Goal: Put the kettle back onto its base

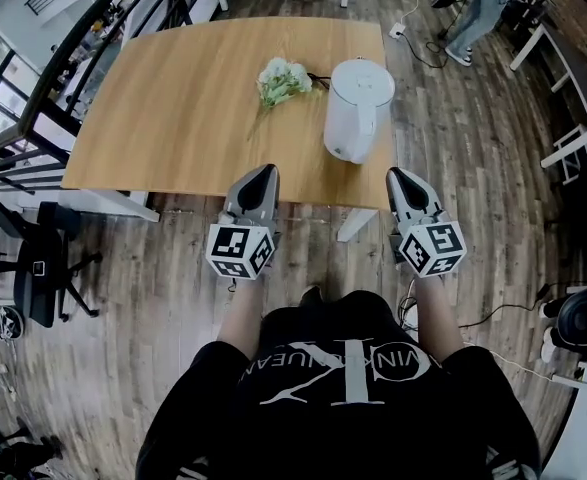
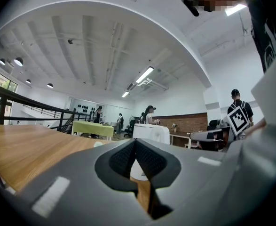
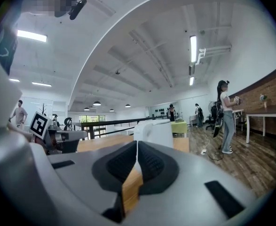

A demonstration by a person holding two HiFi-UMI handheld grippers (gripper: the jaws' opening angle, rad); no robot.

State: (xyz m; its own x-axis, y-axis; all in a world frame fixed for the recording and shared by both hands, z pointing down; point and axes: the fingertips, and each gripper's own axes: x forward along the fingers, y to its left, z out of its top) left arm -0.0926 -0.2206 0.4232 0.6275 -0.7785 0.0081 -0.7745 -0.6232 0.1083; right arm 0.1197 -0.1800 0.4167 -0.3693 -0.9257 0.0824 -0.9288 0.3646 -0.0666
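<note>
A white kettle [image 1: 356, 108] stands upright near the right front corner of the wooden table [image 1: 173, 108], its handle facing me. A dark cord [image 1: 318, 77] runs behind it. Whether a base lies under it I cannot tell. My left gripper [image 1: 262, 173] hovers at the table's front edge, left of the kettle, shut and holding nothing. My right gripper [image 1: 400, 175] hangs just off the front right corner, also shut and holding nothing. The left gripper view shows the kettle [image 2: 151, 132] beyond the shut left gripper [image 2: 135, 142]. The right gripper view shows the kettle [image 3: 154, 133] over the shut right gripper [image 3: 137, 145].
A bunch of pale flowers [image 1: 281, 80] lies on the table left of the kettle. A black office chair [image 1: 43, 268] stands at the left. White desks [image 1: 573, 68] line the right side. A person [image 1: 478, 8] stands at the back right. A railing [image 1: 83, 58] borders the left.
</note>
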